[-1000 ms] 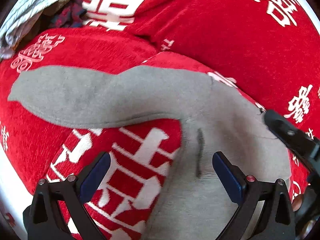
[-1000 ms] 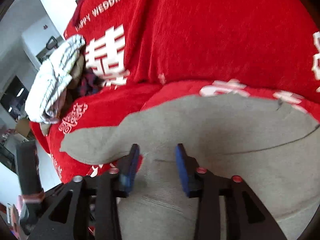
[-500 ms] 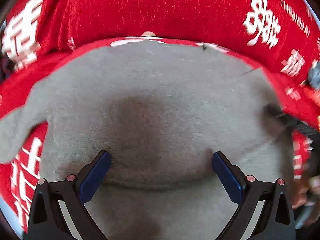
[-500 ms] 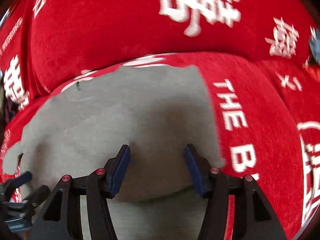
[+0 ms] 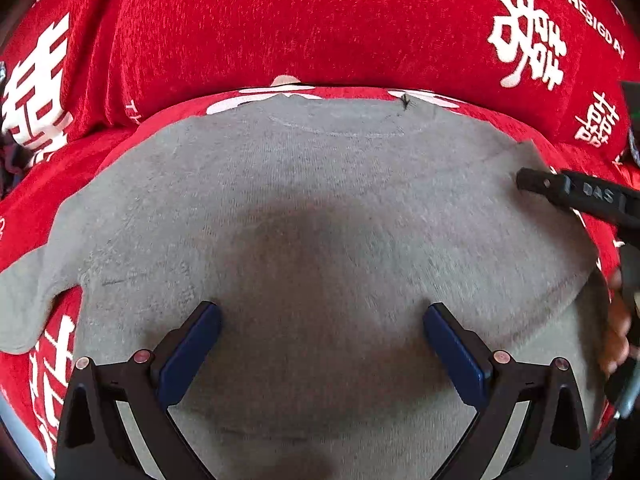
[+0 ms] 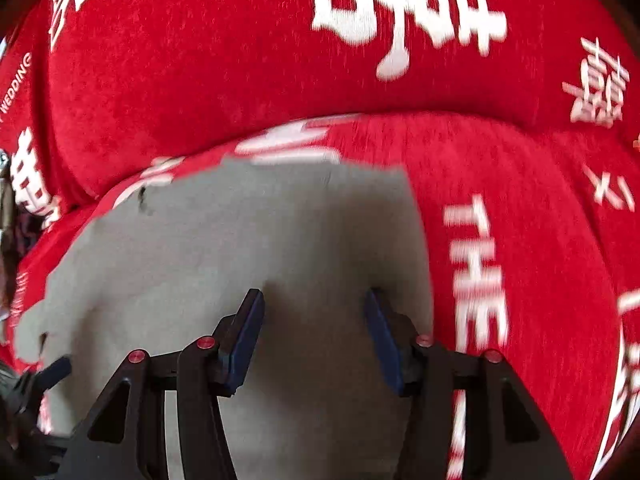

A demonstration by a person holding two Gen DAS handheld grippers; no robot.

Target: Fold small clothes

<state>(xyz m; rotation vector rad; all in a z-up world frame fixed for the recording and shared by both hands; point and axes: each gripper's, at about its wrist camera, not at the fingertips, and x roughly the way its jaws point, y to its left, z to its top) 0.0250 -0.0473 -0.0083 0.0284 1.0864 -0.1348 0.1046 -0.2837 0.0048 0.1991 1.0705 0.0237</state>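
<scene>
So: grey garment (image 5: 320,208) lies flat on red printed sofa cover (image 5: 280,28), neckline toward the backrest, long axis front-to-back. Left gripper (image 5: 320,340) and right gripper (image 6: 314,328) both spread apart above it, nothing pinched.

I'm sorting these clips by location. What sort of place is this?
Probably a home living room: a grey garment lies spread on a cushioned seat under a red cover printed with white wedding characters, seemingly a sofa. Little else shows.

both the left gripper (image 5: 320,334) and right gripper (image 6: 314,330) point steeply down, fingers apart.
</scene>
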